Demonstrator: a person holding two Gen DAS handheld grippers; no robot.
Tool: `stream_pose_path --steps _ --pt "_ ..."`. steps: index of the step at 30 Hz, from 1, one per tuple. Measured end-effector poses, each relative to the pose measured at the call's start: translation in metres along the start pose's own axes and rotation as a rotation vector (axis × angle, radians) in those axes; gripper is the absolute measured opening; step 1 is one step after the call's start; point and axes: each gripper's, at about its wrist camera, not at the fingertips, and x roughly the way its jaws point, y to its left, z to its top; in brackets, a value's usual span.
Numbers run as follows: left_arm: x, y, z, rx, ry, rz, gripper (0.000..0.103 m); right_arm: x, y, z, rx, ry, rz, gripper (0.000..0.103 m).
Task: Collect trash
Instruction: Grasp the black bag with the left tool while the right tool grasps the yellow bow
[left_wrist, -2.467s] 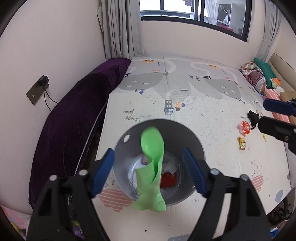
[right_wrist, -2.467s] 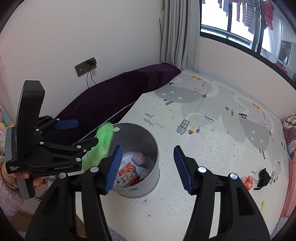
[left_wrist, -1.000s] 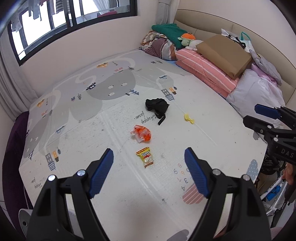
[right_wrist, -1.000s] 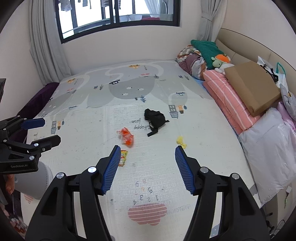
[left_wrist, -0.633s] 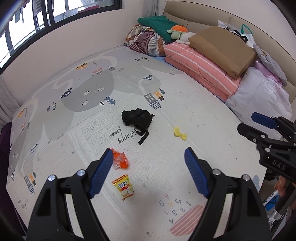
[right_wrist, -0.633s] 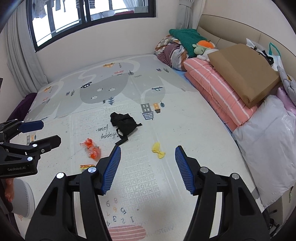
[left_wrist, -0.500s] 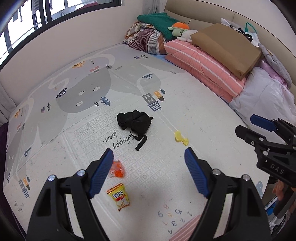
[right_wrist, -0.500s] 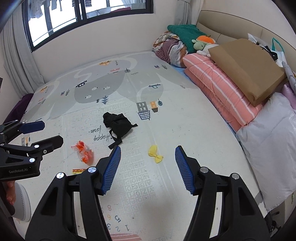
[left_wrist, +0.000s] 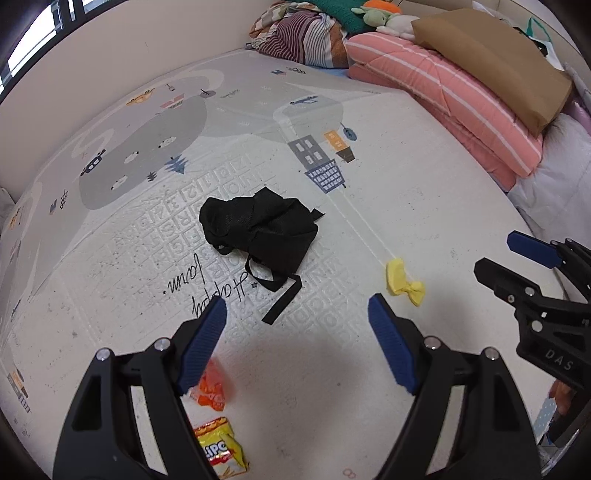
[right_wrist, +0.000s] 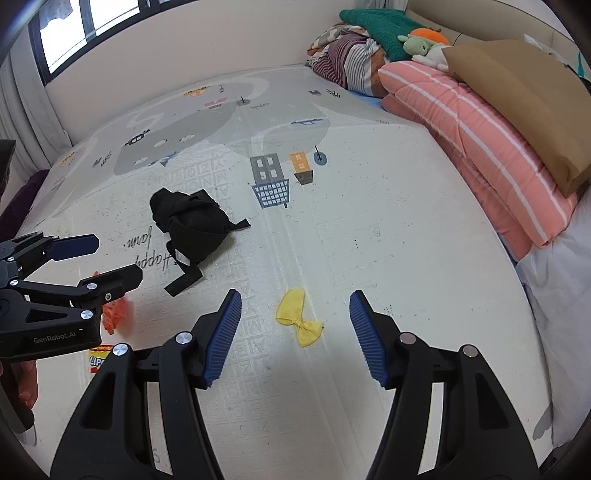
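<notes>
The left gripper (left_wrist: 297, 332) is held with its blue-padded fingers (left_wrist: 201, 343) spread wide, nothing grasped or touched. Just beyond the gap lies the black cloth bag (left_wrist: 258, 230) on the play mat (left_wrist: 406, 192), its strap reaching towards the fingers. An orange wrapper (left_wrist: 214, 387) is partly hidden behind the left finger, with a yellow snack packet (left_wrist: 221, 450) nearer the camera.

The right gripper (right_wrist: 293, 332) is likewise held released and empty. The yellow crumpled wrapper (right_wrist: 297, 317) is seen between its fingertips, on the mat beneath them and untouched.
</notes>
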Motion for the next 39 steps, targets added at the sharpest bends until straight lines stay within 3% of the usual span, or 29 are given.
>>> stream_pose_path --steps 8,14,15,16,17,19,21,23,26,39 --pt "0.076 0.01 -0.001 -0.013 0.033 0.021 0.079 0.075 -0.002 -0.015 -0.014 0.052 0.017 0.059" --pt "0.112 0.019 -0.007 -0.031 0.063 0.031 0.076 0.117 0.005 -0.031 -0.042 0.101 0.009 0.059" --pt "0.116 0.019 -0.009 -0.038 0.071 0.017 0.067 0.121 0.006 -0.033 -0.042 0.109 0.004 0.059" --pt "0.121 0.019 -0.011 -0.043 0.085 -0.001 0.052 0.124 0.005 -0.036 -0.039 0.114 0.001 0.059" --pt "0.125 0.019 -0.013 -0.044 0.095 0.002 0.046 0.127 0.003 -0.038 -0.035 0.119 0.0 0.059" --pt "0.126 0.016 -0.015 -0.029 0.08 0.03 0.035 0.13 0.0 -0.042 -0.022 0.131 0.002 0.052" --pt "0.126 0.016 -0.016 -0.018 0.077 0.038 0.023 0.134 -0.005 -0.046 -0.002 0.16 0.023 0.029" --pt "0.124 0.02 -0.015 -0.024 0.077 0.029 0.007 0.134 -0.009 -0.049 0.013 0.166 0.026 0.02" --pt "0.117 0.022 -0.016 -0.029 0.078 -0.014 0.004 0.127 -0.012 -0.05 0.023 0.166 0.036 0.008" --pt "0.047 0.0 -0.009 0.037 0.025 -0.064 0.003 0.053 -0.006 -0.042 0.059 0.111 0.067 0.005"
